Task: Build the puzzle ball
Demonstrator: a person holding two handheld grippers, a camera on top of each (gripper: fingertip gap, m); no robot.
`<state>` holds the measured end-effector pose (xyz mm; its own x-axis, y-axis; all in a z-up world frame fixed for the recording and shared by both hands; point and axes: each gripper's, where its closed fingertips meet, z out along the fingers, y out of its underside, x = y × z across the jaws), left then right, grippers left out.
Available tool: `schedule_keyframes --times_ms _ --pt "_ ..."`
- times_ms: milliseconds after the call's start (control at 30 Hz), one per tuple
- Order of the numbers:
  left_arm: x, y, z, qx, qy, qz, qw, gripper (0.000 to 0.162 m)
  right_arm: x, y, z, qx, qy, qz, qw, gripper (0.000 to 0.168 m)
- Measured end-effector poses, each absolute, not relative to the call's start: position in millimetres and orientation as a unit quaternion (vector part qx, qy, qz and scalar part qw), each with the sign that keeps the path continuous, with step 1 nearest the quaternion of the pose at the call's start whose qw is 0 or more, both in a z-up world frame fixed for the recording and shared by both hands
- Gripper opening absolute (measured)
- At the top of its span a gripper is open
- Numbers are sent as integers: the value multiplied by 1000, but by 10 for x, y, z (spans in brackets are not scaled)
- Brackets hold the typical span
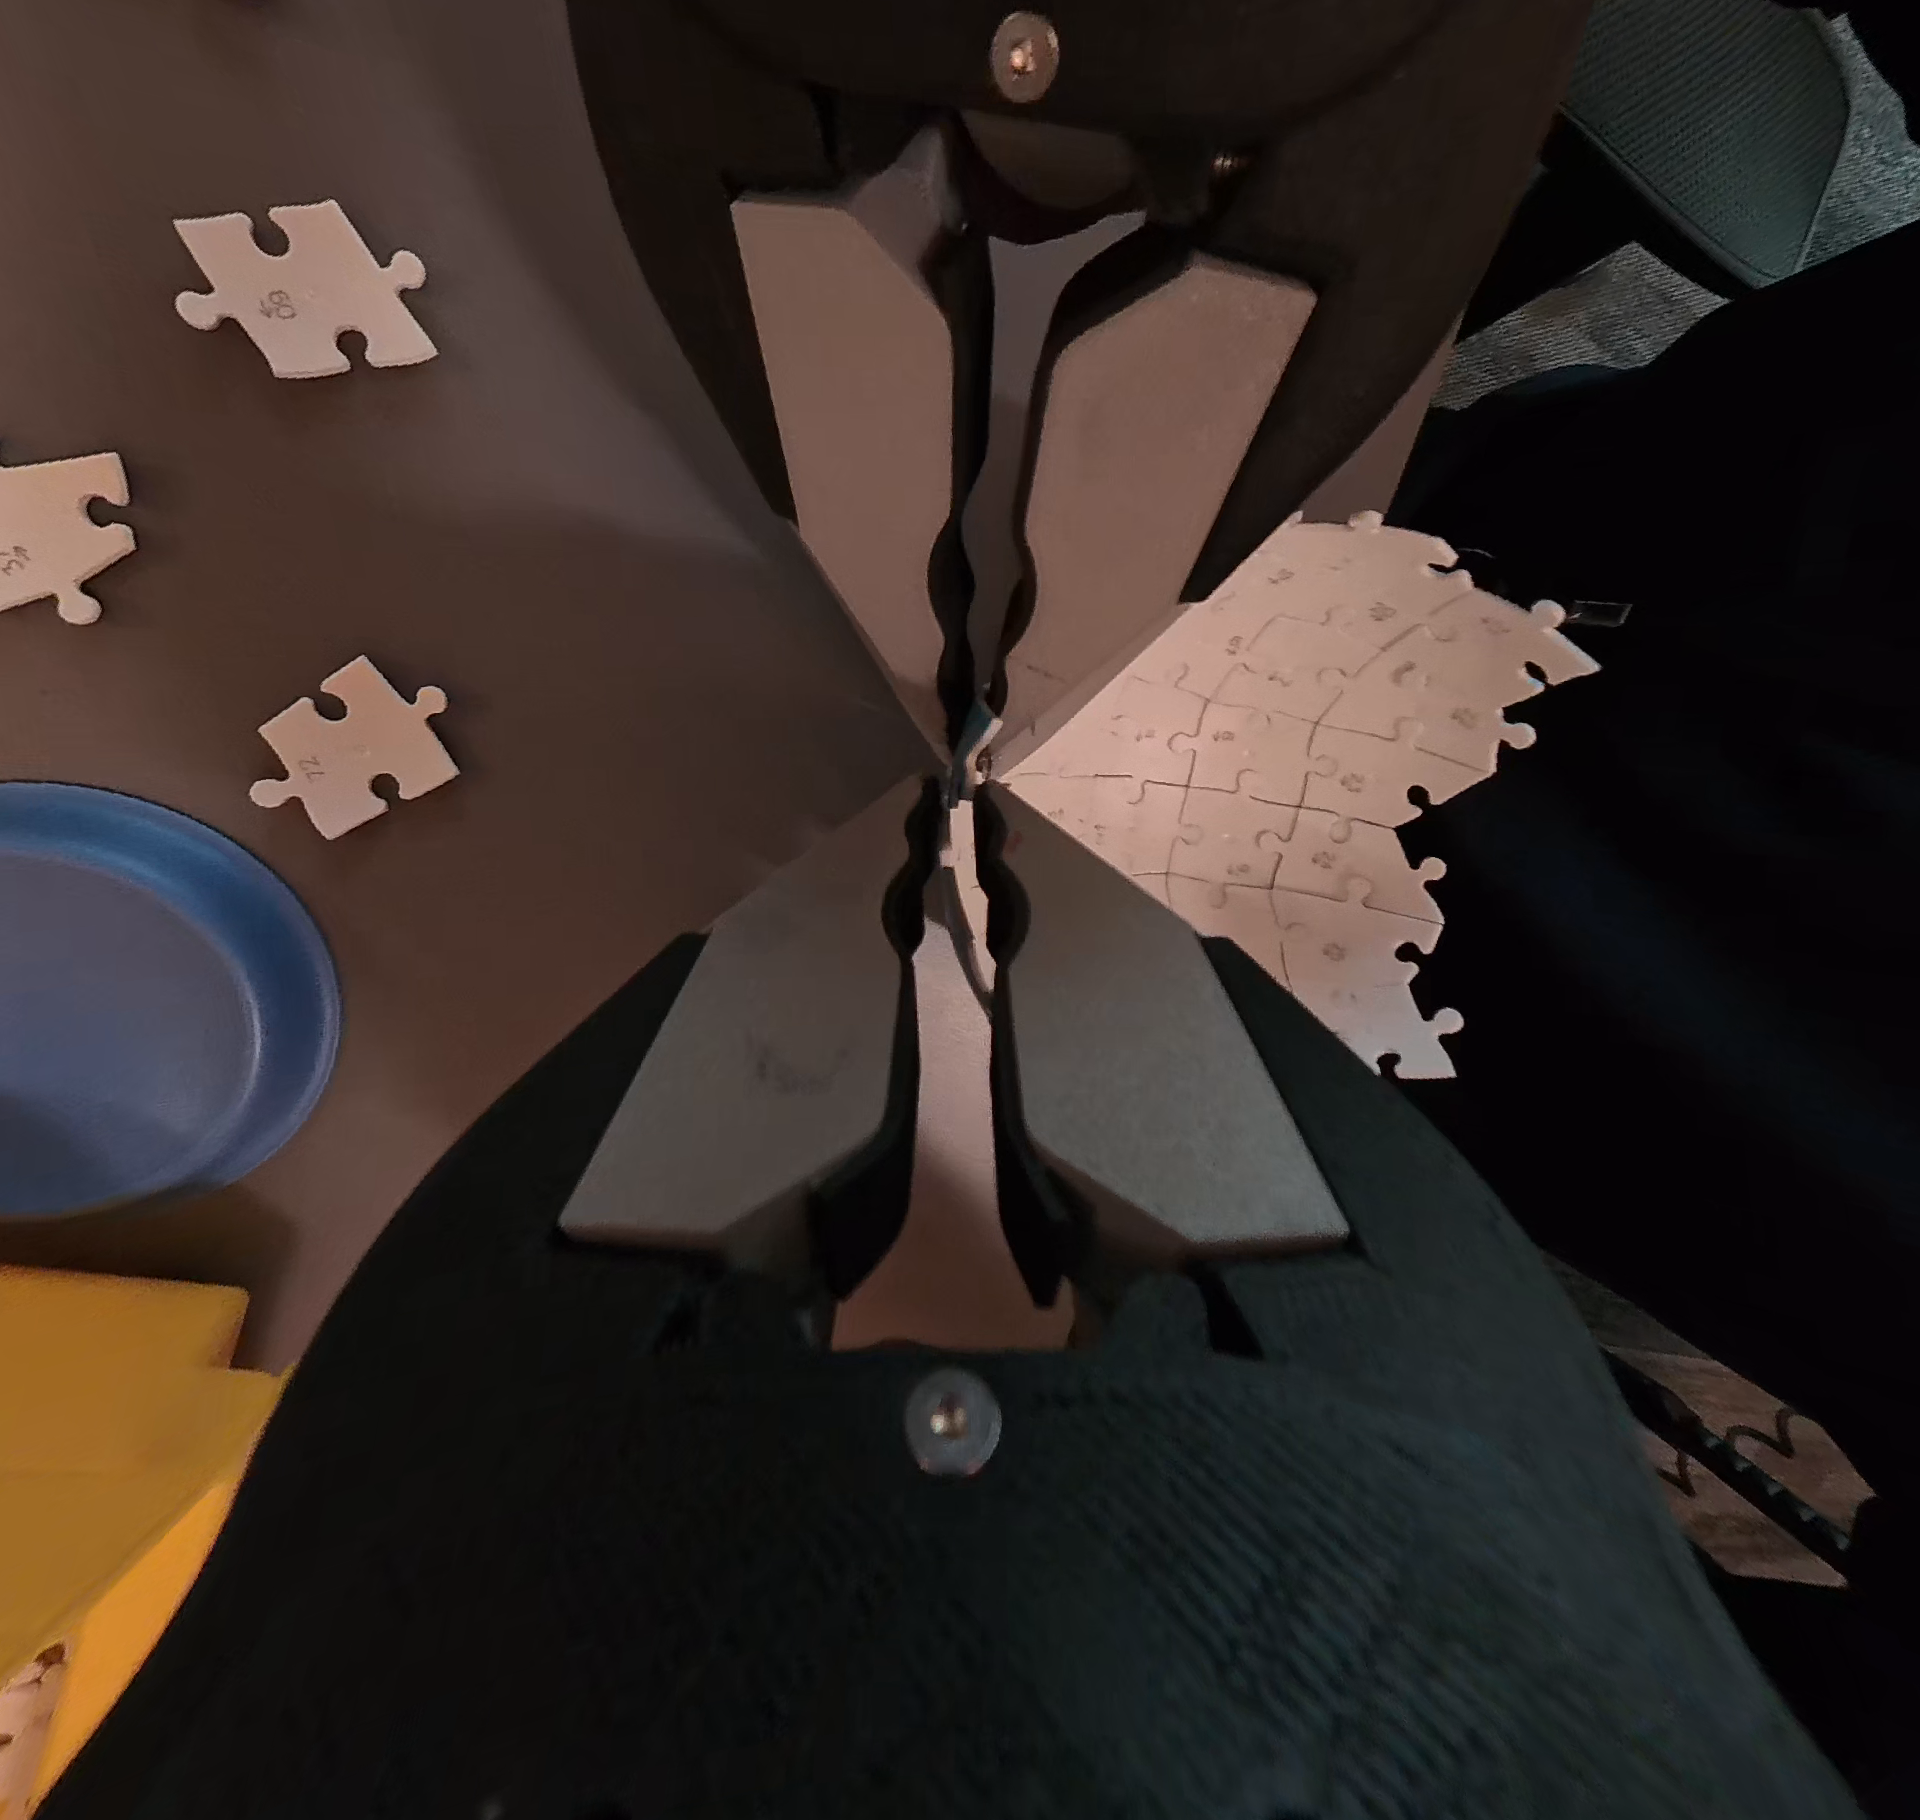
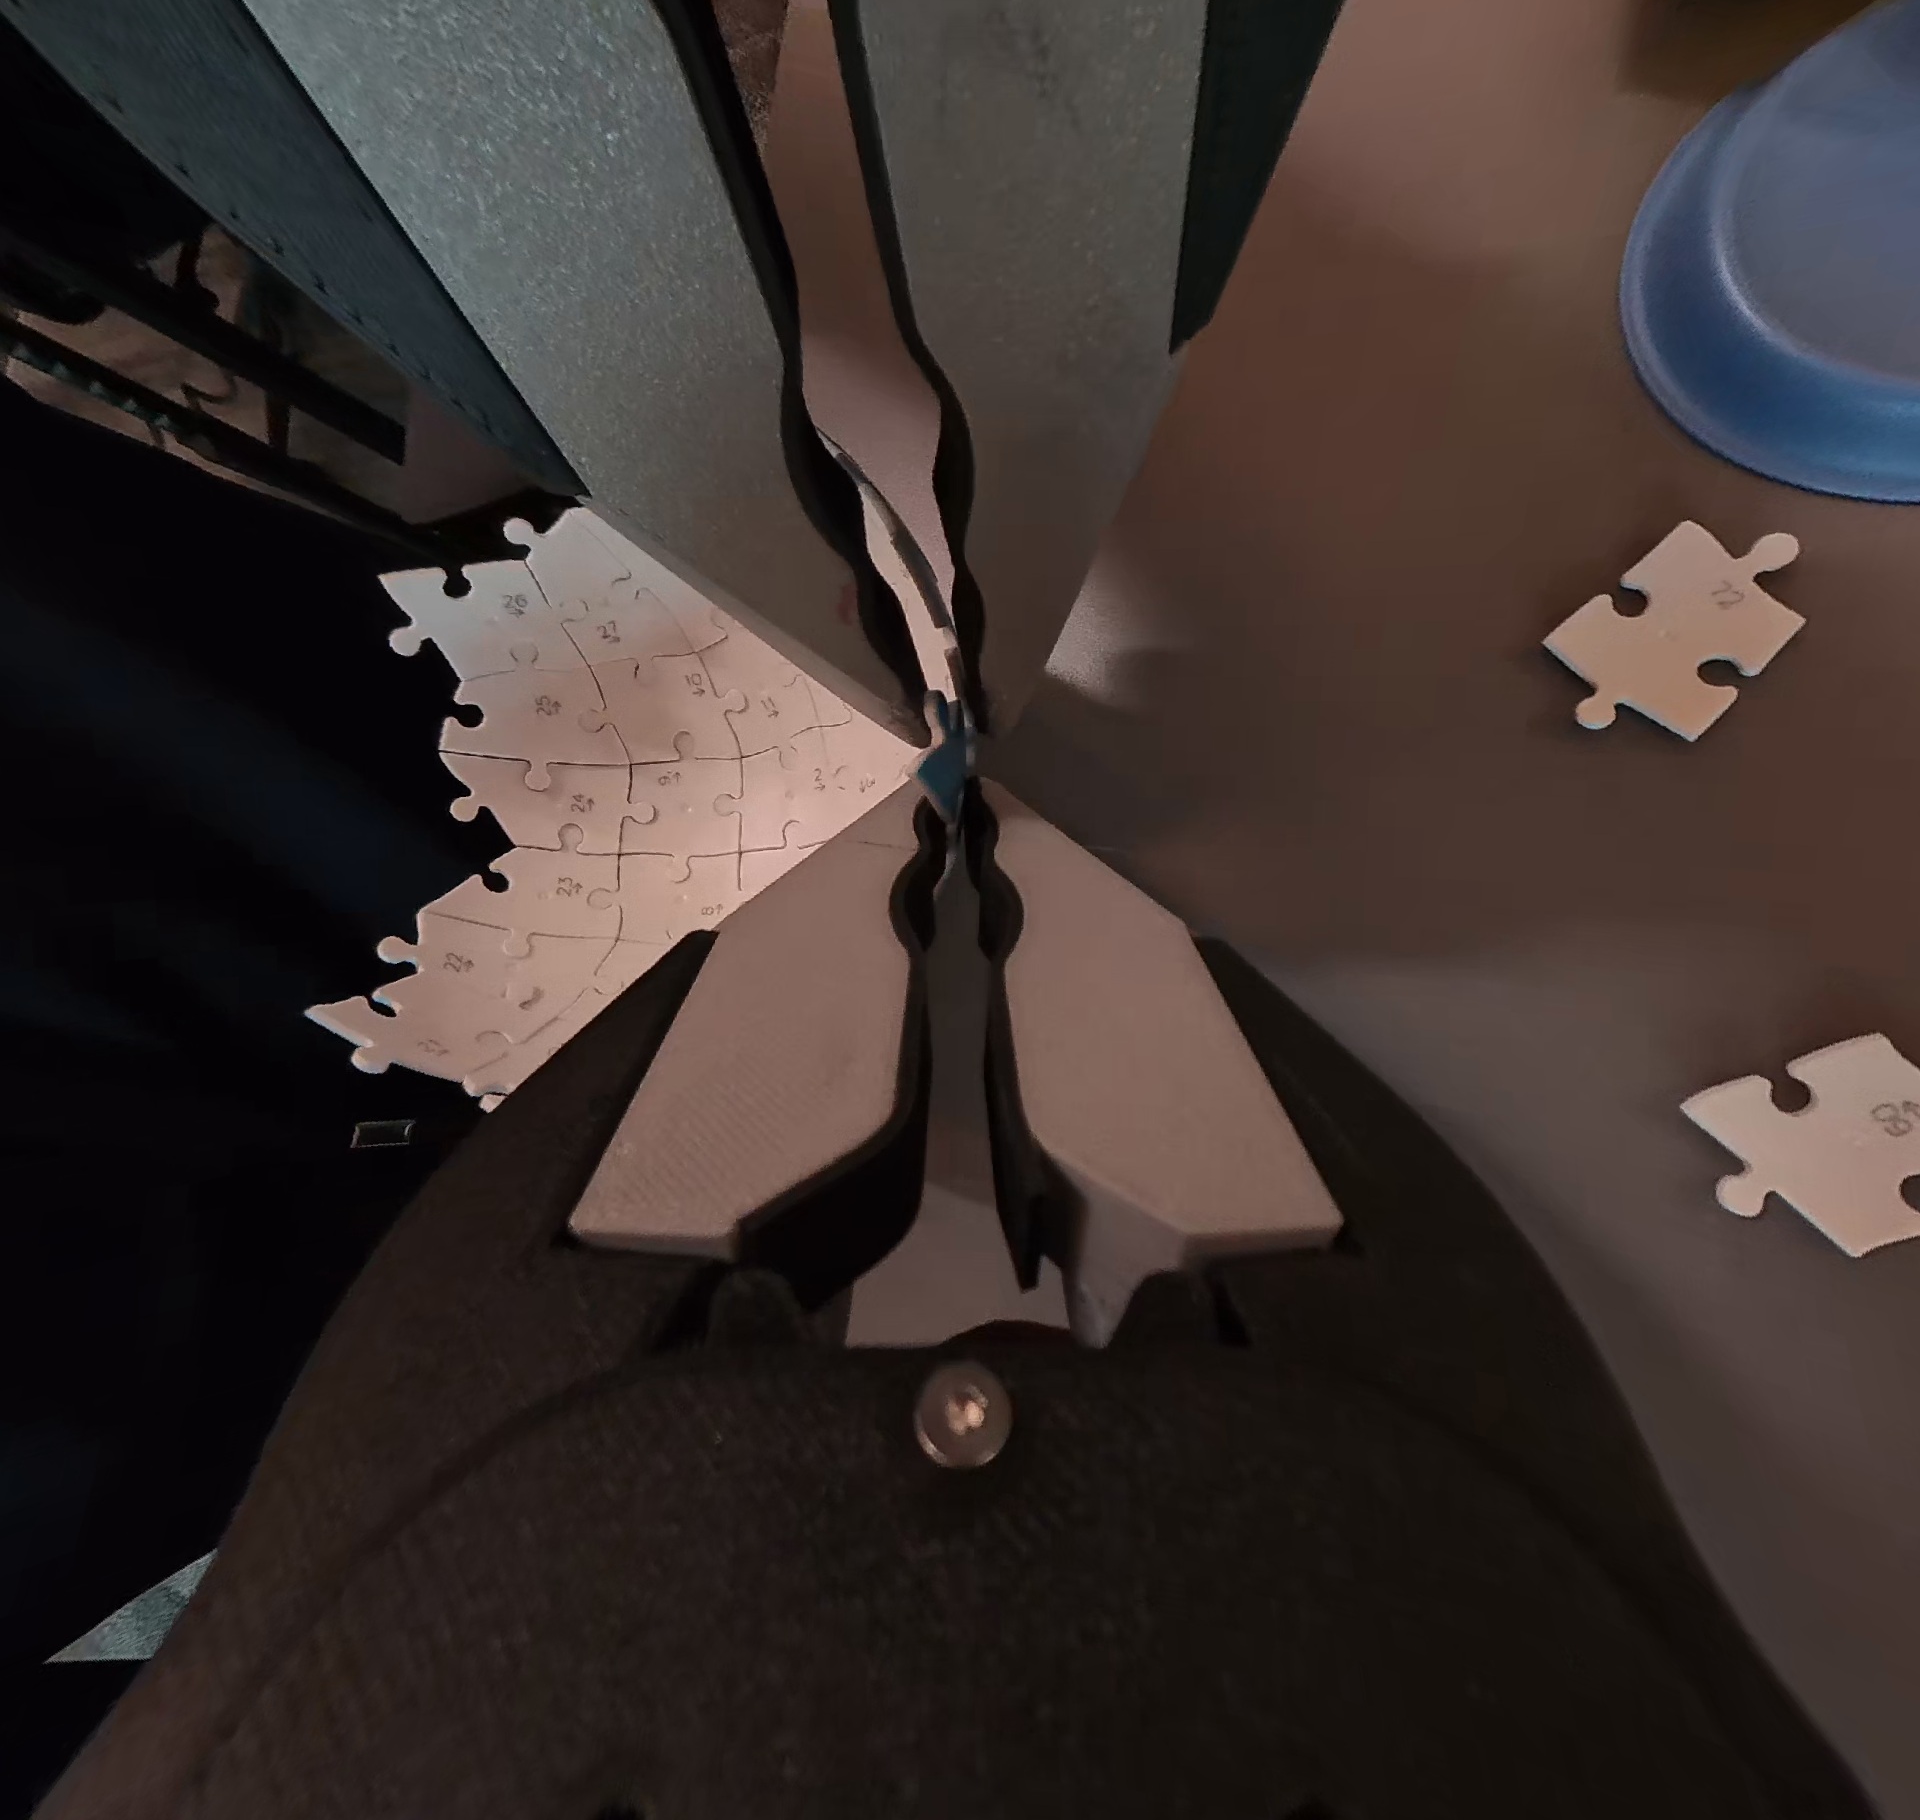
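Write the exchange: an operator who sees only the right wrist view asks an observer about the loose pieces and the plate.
Operator: I count two loose pieces on the table. Are there more?
Observer: Yes. The left wrist view shows four, one of them cut off from your picture.
Operator: The plate runs off my frame. Is anything in it?
Observer: The left wrist view looks into its dish, and the part that shows holds nothing.
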<state>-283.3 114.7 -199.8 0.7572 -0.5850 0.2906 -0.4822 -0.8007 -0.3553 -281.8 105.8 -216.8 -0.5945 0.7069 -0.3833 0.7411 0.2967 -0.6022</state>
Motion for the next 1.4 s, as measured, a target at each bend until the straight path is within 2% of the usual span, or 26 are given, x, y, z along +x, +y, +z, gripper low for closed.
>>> schedule_keyframes --times_ms 1133,1400 --pt "-2836 1158 -1996 -933 289 -169 133 0 -2844 1054 -2154 457 784 -419 29 0" --pt "-2845 1135 -1977 -932 282 -183 134 1 -2895 1068 -2140 434 795 -424 -8 9"
